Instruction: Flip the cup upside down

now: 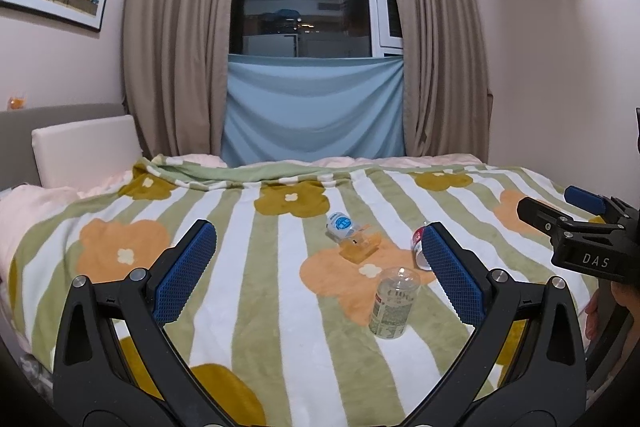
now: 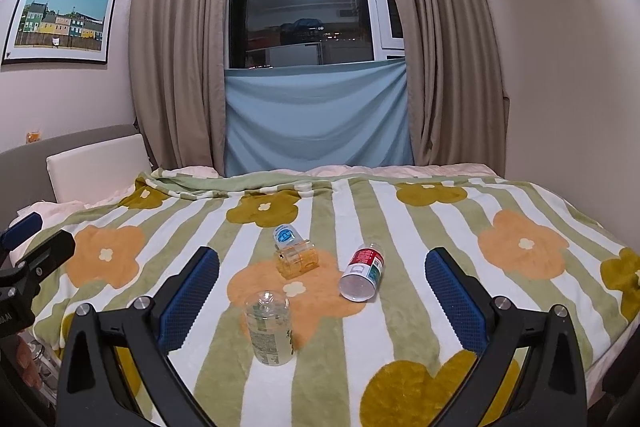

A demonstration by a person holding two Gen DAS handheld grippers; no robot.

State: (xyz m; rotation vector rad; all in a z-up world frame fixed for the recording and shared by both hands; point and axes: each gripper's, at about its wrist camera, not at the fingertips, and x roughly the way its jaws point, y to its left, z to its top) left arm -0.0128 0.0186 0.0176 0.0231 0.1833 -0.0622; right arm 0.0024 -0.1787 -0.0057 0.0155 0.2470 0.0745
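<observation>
A clear plastic cup with green print [image 1: 394, 303] stands base up on the flowered blanket; it also shows in the right wrist view [image 2: 270, 329]. A red and white cup [image 2: 362, 273] lies on its side, open end toward me, partly hidden behind my left finger in the left wrist view [image 1: 418, 243]. A blue-labelled cup [image 2: 286, 235] lies tipped by an amber plastic box [image 2: 298, 259]. My left gripper [image 1: 316, 267] is open and empty above the blanket, short of the cups. My right gripper [image 2: 322, 289] is open and empty. It appears at the right edge of the left wrist view [image 1: 560, 215].
The striped flower blanket [image 2: 440, 223] covers a bed. A white cushion [image 1: 86, 147] and headboard are at the left. Curtains [image 2: 176, 47], a dark window and a blue cloth [image 2: 316, 115] are behind. A wall is at the right.
</observation>
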